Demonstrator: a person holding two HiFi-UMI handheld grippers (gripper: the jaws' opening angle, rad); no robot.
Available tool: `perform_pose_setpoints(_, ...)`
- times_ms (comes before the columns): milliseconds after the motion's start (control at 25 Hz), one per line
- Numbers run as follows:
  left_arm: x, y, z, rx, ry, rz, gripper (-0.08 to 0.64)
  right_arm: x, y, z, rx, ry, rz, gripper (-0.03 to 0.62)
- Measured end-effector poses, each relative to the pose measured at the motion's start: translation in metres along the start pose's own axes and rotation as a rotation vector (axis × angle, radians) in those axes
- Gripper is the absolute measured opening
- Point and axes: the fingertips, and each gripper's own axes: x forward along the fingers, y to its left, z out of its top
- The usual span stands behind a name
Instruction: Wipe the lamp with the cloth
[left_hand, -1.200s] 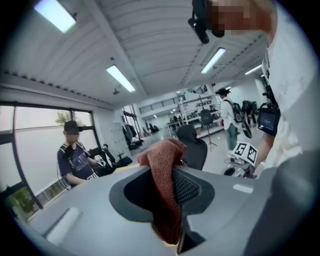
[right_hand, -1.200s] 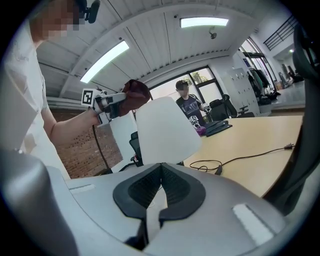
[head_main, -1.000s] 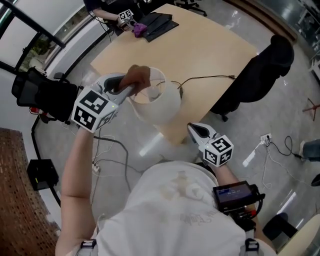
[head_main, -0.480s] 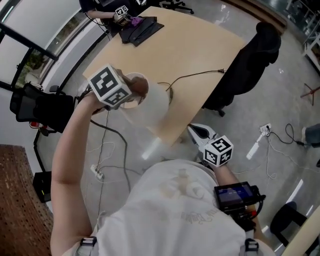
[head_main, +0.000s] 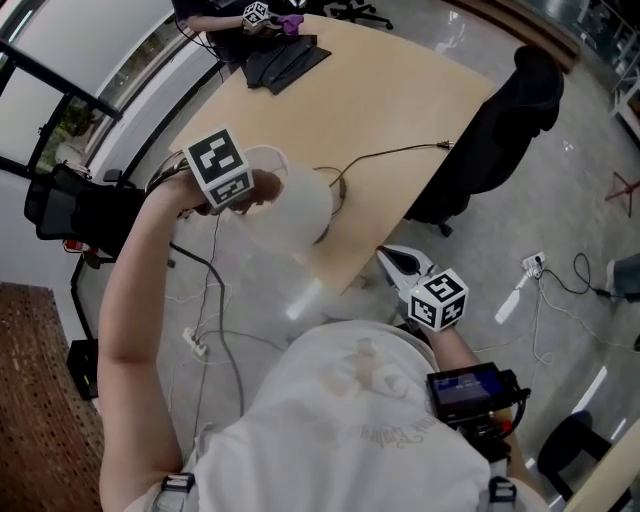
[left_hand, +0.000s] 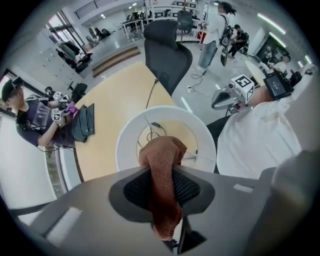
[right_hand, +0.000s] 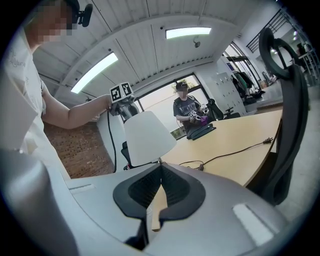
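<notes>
Now we have the left tool pointing straight down over the lamp, its jaws pinched narrow on the cloth, so the step in hand looks to be wiping the top rim and inner wall of the shade. To do it well we would lead with the loose fold of cloth that sticks out past the jaws. We would press lightly and run round the ring rather than push sideways. The lamp stands near a corner of the desk, at about five o'clock from it, and we judge that so light a shade would tip easily. The right tool hangs by our body at about four o'clock from the lamp, well apart from it, jaws together on nothing; bringing it up to steady the lamp lower down might help. The left tool view alone shows the grip: the cloth runs up between the pads and its free end lies over the six o'clock part of the white ring, though we cannot tell whether it touches there. The head view hides that under the marker cube, but it gives the layout, with the cord trailing off toward two o'clock across the desk. The right tool view adds the side profile: the shade upright, the left tool above it at eleven o'clock, and the right tool's own jaws closed.
</notes>
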Motion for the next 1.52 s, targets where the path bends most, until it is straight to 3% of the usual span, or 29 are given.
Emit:
perform_pose_setpoints(280, -0.017, -0.002, 0.034, -0.079, -0.245, 0.022, 0.101, -0.002, 0.0, -0.003, 0.002, 0.013, 0.021, 0.012)
perform_pose_setpoints(440, -0.028, -0.025, 0.037, -0.131, -0.34, -0.086, 0.103, -0.004, 0.001, -0.003, 0.006, 0.02, 0.046, 0.012)
perform_pose_setpoints(520, -0.033, -0.032, 0.034, -0.166, -0.358, -0.101, 0.103, -0.009, 0.0, -0.002, 0.012, 0.037, 0.069, 0.012)
perform_pose_setpoints(640, -0.051, -0.025, 0.032, -0.243, -0.435, -0.024, 0.103, -0.013, -0.008, 0.0, 0.007, 0.063, 0.101, 0.012)
perform_pose_setpoints(840, -0.096, -0.031, 0.011, -0.358, -0.735, 0.239, 0.103, -0.014, -0.011, -0.005, -0.022, 0.112, 0.155, 0.012)
perform_pose_setpoints(1000, -0.112, -0.057, -0.015, -0.407, -0.828, 0.439, 0.104, -0.012, -0.001, 0.008, -0.067, 0.107, 0.207, 0.012)
perform_pose_setpoints(1200, -0.127, -0.089, -0.047, -0.507, -1.065, 0.509, 0.104, -0.002, 0.027, 0.048, -0.124, 0.006, 0.201, 0.012)
perform_pose_setpoints(1320, -0.125, -0.107, -0.064, -0.572, -1.22, 0.503, 0.103, -0.001, 0.045, 0.062, -0.166, -0.043, 0.161, 0.012)
perform_pose_setpoints(1520, -0.116, -0.14, -0.102, -0.572, -1.393, 0.478, 0.103, 0.0, 0.085, 0.078, -0.209, -0.114, 0.08, 0.012)
